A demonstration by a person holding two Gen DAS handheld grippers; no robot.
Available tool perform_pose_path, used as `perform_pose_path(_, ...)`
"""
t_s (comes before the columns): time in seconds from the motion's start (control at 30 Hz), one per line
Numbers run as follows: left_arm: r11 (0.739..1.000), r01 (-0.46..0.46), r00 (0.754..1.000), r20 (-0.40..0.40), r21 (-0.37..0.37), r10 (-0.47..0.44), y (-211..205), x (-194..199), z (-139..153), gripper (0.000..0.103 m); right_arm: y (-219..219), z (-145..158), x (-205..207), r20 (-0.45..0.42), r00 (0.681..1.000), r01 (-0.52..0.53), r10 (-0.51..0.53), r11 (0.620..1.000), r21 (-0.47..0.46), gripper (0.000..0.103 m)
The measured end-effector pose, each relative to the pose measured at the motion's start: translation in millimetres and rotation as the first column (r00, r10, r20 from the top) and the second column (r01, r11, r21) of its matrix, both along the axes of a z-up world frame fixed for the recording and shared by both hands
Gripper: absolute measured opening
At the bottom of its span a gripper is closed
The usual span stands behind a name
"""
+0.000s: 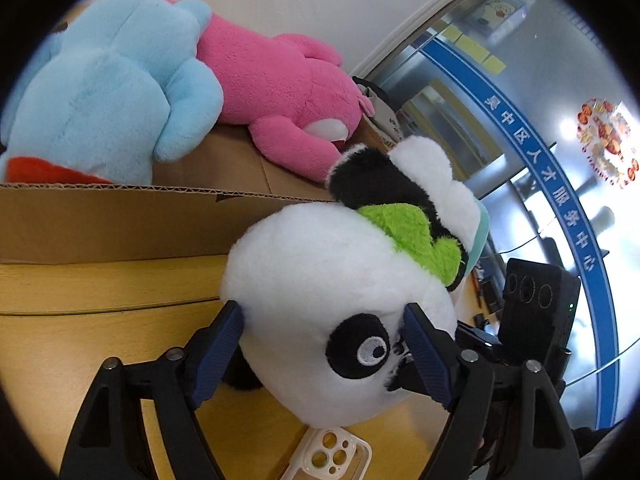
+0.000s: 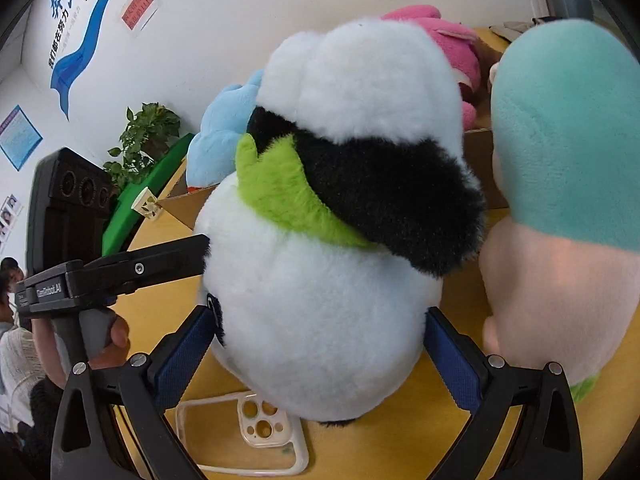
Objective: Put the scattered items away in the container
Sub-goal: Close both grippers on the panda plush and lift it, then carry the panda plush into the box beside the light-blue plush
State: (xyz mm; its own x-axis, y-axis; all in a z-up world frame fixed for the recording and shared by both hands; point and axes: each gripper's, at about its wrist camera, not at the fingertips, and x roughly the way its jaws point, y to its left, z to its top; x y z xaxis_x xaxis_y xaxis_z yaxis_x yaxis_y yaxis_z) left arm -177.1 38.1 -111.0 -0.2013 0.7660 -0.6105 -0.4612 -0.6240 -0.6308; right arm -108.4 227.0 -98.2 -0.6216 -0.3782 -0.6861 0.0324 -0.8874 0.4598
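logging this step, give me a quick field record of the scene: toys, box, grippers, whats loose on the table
held toy: panda plush, head between both grippers
left gripper: pads at panda's head
right gripper: pads at panda's head
cardboard box: holds blue plush and pink plush
loose on table: phone case, teal-capped plush

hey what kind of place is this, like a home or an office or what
Probably an office or public service centre, not a home: a glass partition with a blue lettered band, slogan lettering and notices on the white wall, and a potted plant behind the yellow table.
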Motion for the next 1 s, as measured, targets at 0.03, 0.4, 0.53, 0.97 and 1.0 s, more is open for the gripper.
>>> perform_pose_path(0.03,1.000,0.007,1.000,0.003,0.009,-0.007,0,-2,-2,0.082,1,0,-1,-0.002,1.000,-0.003,0.003,1.000,-0.002,0.103)
perform_pose_path(0.4,0.987,0.038,0.996,0.075,0.157,-0.050,-15,-19,-33,0.088,-9,-2,-9,-0.003,0.998,-0.070,0.070,0.997,0.013,0.093)
perform_pose_path(0.53,0.987,0.054,0.997,0.049,0.153,-0.062,-11,-13,-30,0.088,-10,1,-7,-0.003,0.997,-0.074,0.074,0.997,0.020,0.084)
perform_pose_path(0.97,0.985,-0.010,0.989,-0.144,0.171,0.035,-30,25,62,0.067,-24,63,19,-0.189,0.974,-0.114,0.128,0.990,0.083,0.075)
perform_pose_path(1.0,0.986,-0.012,0.985,-0.167,0.166,0.040,-32,27,72,0.067,-25,71,21,-0.209,0.969,-0.116,0.131,0.990,0.083,0.075)
